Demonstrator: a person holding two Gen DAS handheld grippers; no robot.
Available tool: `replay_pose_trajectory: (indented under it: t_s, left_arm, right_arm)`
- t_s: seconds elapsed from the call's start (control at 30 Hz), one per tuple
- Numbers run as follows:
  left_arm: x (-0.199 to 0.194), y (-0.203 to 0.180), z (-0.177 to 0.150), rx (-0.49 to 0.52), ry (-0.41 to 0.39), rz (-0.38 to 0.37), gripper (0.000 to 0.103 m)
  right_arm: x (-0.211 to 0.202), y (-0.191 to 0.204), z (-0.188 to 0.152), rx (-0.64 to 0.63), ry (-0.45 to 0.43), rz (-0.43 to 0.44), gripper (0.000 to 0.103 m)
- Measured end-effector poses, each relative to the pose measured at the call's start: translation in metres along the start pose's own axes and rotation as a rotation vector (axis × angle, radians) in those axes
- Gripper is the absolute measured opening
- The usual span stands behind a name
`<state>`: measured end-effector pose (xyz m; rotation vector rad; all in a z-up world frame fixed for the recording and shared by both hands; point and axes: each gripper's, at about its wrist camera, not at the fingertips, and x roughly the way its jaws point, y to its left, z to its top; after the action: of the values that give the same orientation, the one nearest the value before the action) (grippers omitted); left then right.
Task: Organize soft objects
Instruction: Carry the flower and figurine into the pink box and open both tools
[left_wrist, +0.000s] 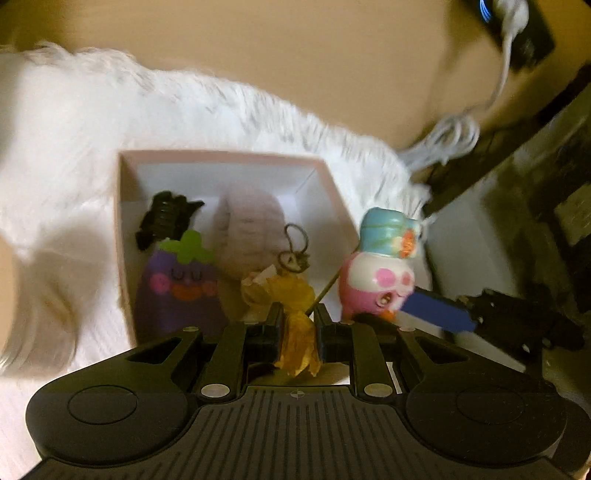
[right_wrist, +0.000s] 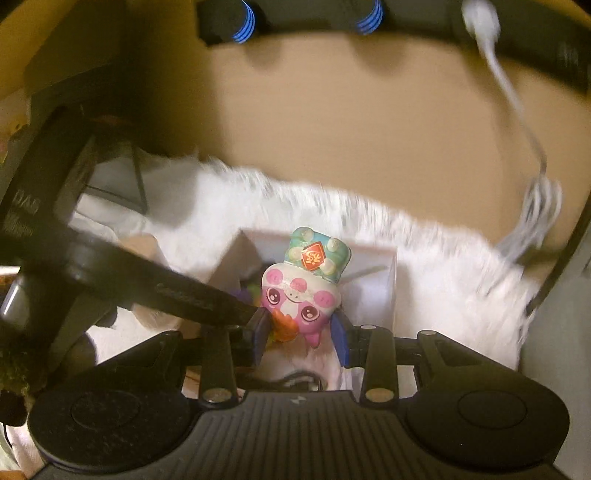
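My left gripper (left_wrist: 298, 325) is shut on a yellow fabric piece (left_wrist: 291, 314) with a wire ring, held over the near edge of a white open box (left_wrist: 221, 158). In the box lie a purple eggplant plush (left_wrist: 177, 288), a pale knitted plush (left_wrist: 251, 229) and a black hair clip (left_wrist: 166, 218). My right gripper (right_wrist: 301, 336) is shut on a pink and white squishy figure with a teal hat (right_wrist: 303, 284), held over the box (right_wrist: 373, 251). In the left wrist view the figure (left_wrist: 380, 266) hangs at the box's right side, with a blue finger (left_wrist: 439, 310) of the right gripper beside it.
A white fluffy rug (left_wrist: 92, 122) lies under the box on a tan floor (left_wrist: 295, 55). A white coiled cable (left_wrist: 450, 136) lies at the rug's far right edge. Dark furniture (left_wrist: 535, 192) stands on the right. A black stand (right_wrist: 66, 206) rises at the left in the right wrist view.
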<state>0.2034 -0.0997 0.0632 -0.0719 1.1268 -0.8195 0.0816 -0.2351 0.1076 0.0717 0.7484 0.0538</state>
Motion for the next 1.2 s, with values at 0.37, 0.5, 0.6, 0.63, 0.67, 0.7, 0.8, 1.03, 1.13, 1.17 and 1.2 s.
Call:
replay_pose_trajectory:
  t_s: [0.37,0.5,0.6,0.63,0.67,0.7,0.8,1.03,1.13,1.17,1.2]
  left_arm:
    - [0.043,0.009,0.009,0.115,0.092,0.148,0.024]
    - [0.05,0.005,0.01,0.158,0.086,0.196,0.024]
    - [0.055,-0.004,0.011,0.213,0.074,0.237,0.024]
    - [0.055,-0.005,0.011,0.22,0.072,0.244,0.024]
    - [0.055,-0.005,0.011,0.221,0.072,0.246,0.024]
    - [0.054,-0.005,0.011,0.223,0.071,0.246,0.024]
    - [0.044,-0.011,0.01,0.236,0.05,0.256,0.024]
    - [0.012,-0.011,0.005,0.24,0.033,0.261,0.027]
    - [0.015,-0.004,0.005,0.192,0.058,0.21,0.028]
    - [0.015,-0.004,0.006,0.194,0.057,0.204,0.028]
    - [0.017,-0.005,0.007,0.195,0.055,0.202,0.028]
  right_arm:
    - [0.062,-0.014,-0.014,-0.007,0.106,-0.057,0.036]
    - [0.07,-0.012,-0.012,-0.028,0.119,-0.066,0.036]
    - [0.072,-0.007,-0.012,-0.052,0.12,-0.071,0.036]
    - [0.071,-0.005,-0.013,-0.058,0.12,-0.076,0.036]
    - [0.071,-0.004,-0.014,-0.067,0.121,-0.084,0.036]
    - [0.072,-0.003,-0.014,-0.07,0.122,-0.088,0.036]
    - [0.07,-0.005,-0.013,-0.051,0.125,-0.076,0.036]
    - [0.068,-0.007,-0.011,-0.037,0.121,-0.077,0.036]
    - [0.068,-0.003,-0.01,-0.052,0.124,-0.065,0.037]
    - [0.067,-0.001,-0.01,-0.06,0.123,-0.064,0.037]
    - [0.066,0.0,-0.011,-0.066,0.121,-0.06,0.037]
